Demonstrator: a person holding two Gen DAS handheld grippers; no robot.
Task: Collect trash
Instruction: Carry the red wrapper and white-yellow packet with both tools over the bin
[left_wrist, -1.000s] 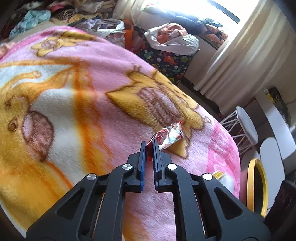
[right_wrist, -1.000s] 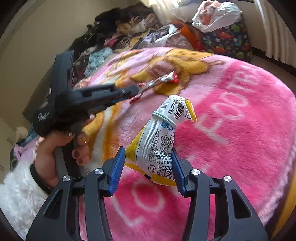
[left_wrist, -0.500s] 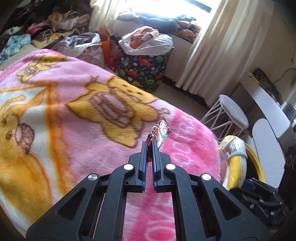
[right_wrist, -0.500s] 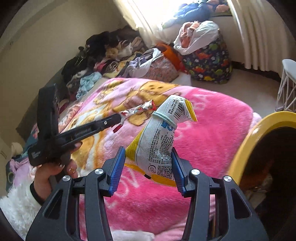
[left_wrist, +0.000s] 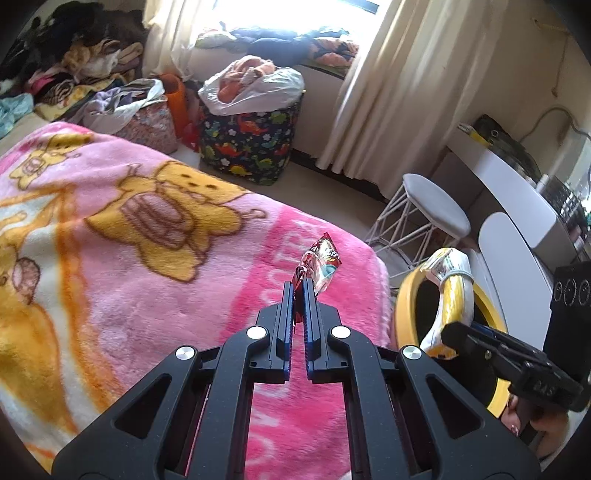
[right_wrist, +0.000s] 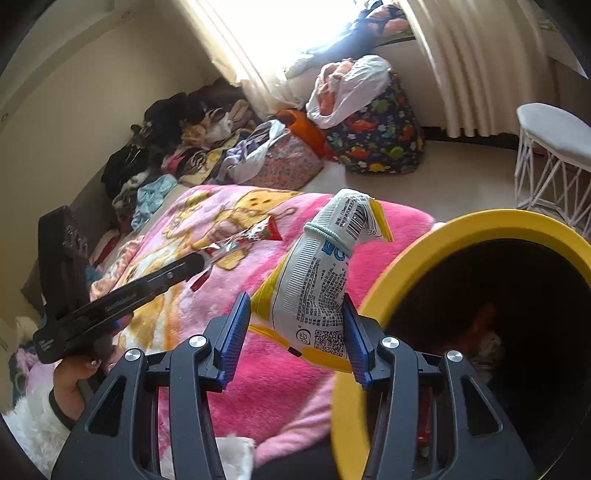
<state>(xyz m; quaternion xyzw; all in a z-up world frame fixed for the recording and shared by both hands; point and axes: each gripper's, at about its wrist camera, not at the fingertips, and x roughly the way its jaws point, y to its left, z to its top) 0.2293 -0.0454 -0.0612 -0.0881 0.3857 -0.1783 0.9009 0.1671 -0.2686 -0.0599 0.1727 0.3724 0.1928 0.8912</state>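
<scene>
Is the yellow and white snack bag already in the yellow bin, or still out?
Still out. The right gripper holds the snack bag beside the yellow bin's rim.

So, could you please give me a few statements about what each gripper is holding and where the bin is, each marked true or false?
1. The left gripper is shut on a red foil wrapper. True.
2. The right gripper is empty. False: it holds a white and yellow snack bag.
3. A pale green band is wrapped around the snack bag's neck. True.
4. The bin has a blue rim. False: its rim is yellow.
5. The red foil wrapper lies flat on the pink blanket. False: it is held up above it.
</scene>
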